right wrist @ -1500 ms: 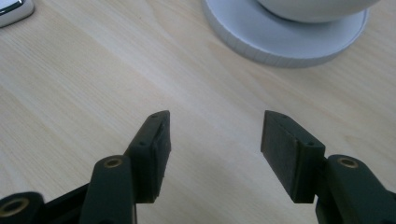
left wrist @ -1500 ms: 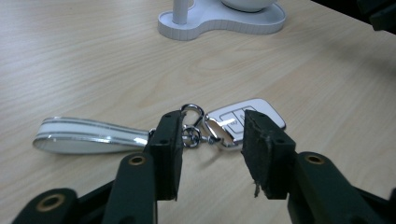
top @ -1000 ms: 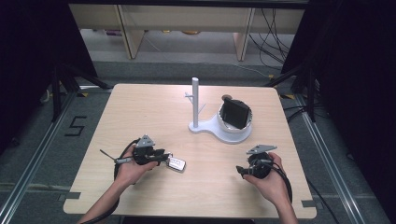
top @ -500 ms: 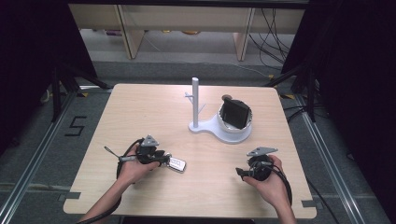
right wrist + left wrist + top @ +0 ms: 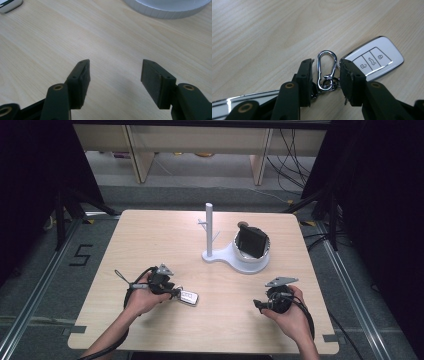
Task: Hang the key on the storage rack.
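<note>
A white car key fob (image 5: 373, 60) with three buttons lies flat on the wooden table (image 5: 165, 240), joined to a silver carabiner (image 5: 327, 67). My left gripper (image 5: 326, 63) is low over the table with the carabiner between its jaws. The jaws have just been opening, and a gap shows on both sides of the clip. In the high view the left gripper (image 5: 172, 291) points right at the key fob (image 5: 189, 296). My right gripper (image 5: 115, 66) stands open over bare wood near the front right, held in a hand (image 5: 259, 305).
A white stand (image 5: 235, 260) with an upright post (image 5: 209, 227) sits at the table's middle back. Its round dish holds a black object (image 5: 251, 242). The stand's rim (image 5: 167, 7) lies ahead of the right gripper, with the key fob's corner (image 5: 8, 5) far off to the left.
The left hand has shifted only slightly at the key fob, which stays where it was. The right hand has not moved.
</note>
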{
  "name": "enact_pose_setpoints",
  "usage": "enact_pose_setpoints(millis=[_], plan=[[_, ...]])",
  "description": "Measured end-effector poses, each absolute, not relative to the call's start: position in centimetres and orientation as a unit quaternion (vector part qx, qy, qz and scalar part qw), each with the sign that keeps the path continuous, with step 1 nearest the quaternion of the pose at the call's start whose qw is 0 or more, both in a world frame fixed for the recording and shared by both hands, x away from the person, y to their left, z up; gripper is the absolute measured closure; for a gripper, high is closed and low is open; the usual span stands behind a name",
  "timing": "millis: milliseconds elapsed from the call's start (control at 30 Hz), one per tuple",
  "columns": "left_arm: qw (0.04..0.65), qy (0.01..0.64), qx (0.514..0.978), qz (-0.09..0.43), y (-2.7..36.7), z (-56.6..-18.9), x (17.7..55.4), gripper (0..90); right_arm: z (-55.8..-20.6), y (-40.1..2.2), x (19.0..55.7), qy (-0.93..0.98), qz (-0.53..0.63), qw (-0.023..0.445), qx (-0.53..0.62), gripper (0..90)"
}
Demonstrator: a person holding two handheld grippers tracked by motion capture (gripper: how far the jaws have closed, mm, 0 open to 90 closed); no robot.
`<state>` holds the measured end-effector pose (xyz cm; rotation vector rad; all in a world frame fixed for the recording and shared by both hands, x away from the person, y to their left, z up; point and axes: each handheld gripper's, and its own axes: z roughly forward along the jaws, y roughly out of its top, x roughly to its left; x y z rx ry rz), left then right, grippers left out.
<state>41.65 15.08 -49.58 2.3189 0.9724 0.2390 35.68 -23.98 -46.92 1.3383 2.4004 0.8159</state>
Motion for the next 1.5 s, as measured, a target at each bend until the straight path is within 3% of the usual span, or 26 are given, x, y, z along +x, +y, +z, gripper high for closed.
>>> enact_pose_setpoints(millis=[667, 1100, 1500], plan=[[0.222, 0.402, 0.886, 0.06, 13.8, -48.9, 42.7, 61.2, -46.9, -24.2, 35.5, 0.83, 0.282, 0.131, 0.463, 40.9], [0.169, 0.402, 0.899, 0.051, 12.7, -48.3, 43.1, 69.9, -47.2, -24.0, 35.6, 0.832, 0.282, 0.126, 0.461, 40.8], [0.172, 0.403, 0.898, 0.046, 12.6, -48.2, 43.2, 69.3, -47.3, -24.3, 35.5, 0.828, 0.282, 0.125, 0.468, 40.2]])
